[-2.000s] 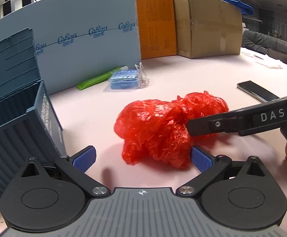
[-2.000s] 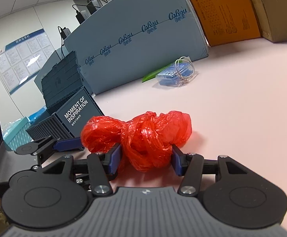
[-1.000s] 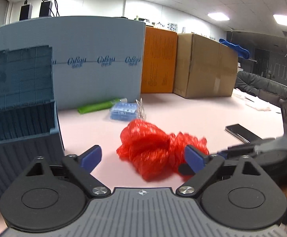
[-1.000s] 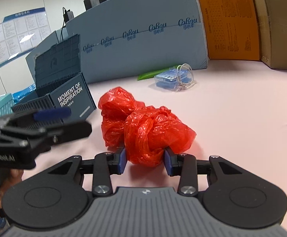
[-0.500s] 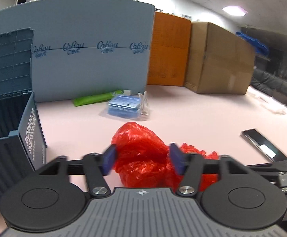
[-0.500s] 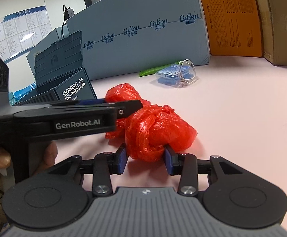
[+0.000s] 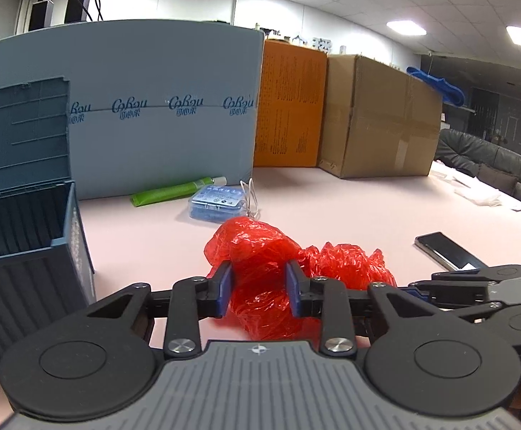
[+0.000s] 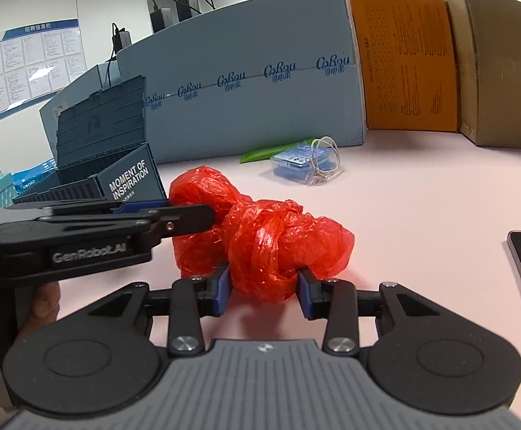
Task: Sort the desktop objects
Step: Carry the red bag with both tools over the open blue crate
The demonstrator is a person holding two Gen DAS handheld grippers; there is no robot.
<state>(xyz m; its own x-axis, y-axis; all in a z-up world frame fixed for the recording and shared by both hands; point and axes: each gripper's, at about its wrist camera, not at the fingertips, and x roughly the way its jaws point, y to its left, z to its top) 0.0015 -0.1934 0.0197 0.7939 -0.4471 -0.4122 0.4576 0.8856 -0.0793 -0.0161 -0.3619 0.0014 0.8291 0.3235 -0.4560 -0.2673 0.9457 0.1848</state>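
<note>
Now both grippers clamp the red plastic bag [image 7: 260,279] mid-table: left gripper [image 7: 256,288] closing on one lobe, right gripper [image 8: 264,288] pinching the knot. Blue crate [image 7: 27,251] at nine o'clock; blue packet [image 7: 217,202] and green tube [image 7: 174,191] at twelve; phone [image 7: 446,251] at three.

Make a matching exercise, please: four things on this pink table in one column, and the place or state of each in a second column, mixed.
Things:
1. red plastic bag
2. green tube
3. black phone
4. blue crate

Places or states:
A. lies flat at the right side
B. stands open at the left side
C. crumpled between both grippers
D. lies at the foot of the blue-grey board

Pairs: 1-C, 2-D, 3-A, 4-B
</note>
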